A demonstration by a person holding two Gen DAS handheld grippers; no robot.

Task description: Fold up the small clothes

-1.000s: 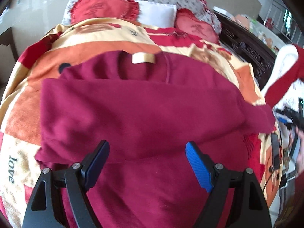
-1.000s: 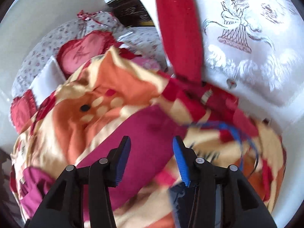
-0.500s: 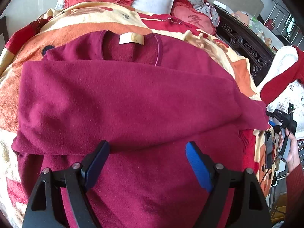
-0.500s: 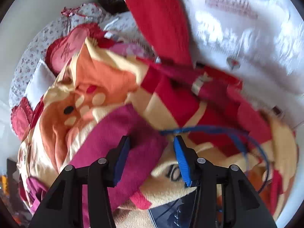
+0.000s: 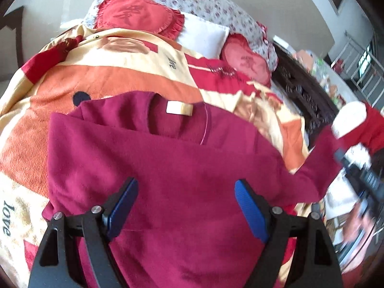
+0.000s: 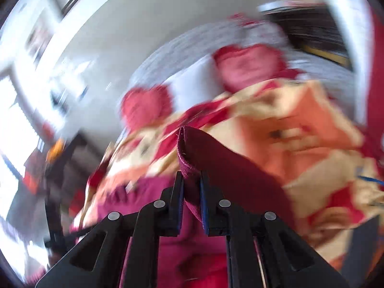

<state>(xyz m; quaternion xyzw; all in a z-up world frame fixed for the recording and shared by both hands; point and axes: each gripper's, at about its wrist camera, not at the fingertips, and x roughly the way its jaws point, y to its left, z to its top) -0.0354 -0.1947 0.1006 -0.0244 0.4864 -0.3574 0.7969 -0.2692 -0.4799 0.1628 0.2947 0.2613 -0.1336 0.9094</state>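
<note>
**Two wrist views over one bed**

The left wrist view looks down from above the sweater (image 5: 172,168) toward the pillows (image 5: 204,33) at the bed's head; the right wrist view sits low and close, blurred, facing the same pillows (image 6: 247,64); both share sweater (image 6: 230,168), blanket (image 5: 120,72) and pillows.

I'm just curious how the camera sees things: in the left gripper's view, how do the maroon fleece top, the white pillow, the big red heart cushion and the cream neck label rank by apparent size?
1. Maroon fleece top, though nearest the camera.
2. Big red heart cushion.
3. White pillow, partly hidden, so unsure.
4. Cream neck label.
</note>
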